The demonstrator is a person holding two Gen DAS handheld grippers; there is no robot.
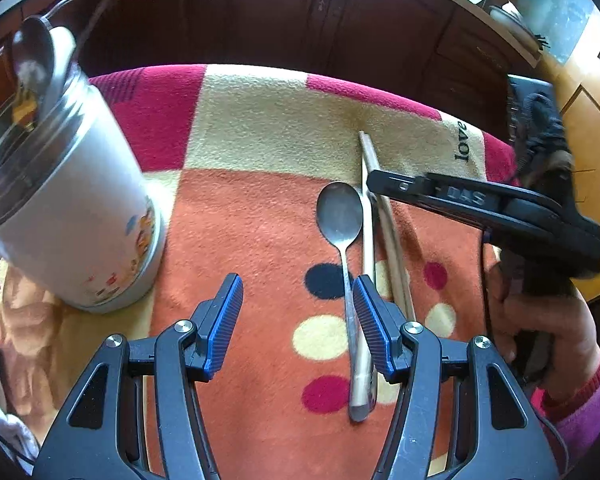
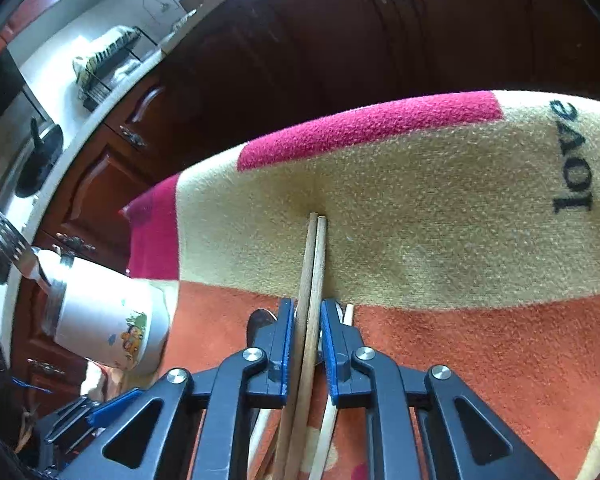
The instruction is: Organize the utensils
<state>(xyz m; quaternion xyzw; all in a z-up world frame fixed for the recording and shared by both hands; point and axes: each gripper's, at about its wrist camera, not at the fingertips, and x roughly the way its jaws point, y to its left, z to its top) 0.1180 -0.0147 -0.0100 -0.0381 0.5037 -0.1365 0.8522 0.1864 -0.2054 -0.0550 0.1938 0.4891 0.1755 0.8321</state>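
chopsticks [image 2: 310, 280] lie lengthwise pointing away, right gripper [image 2: 306, 332] jaws clamped on them; left gripper [image 1: 298, 312] jaws wide, empty.

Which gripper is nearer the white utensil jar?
Left. The left gripper hangs open over the orange cloth just right of the white jar. The right gripper is farther right, past the spoon, shut on the chopsticks.
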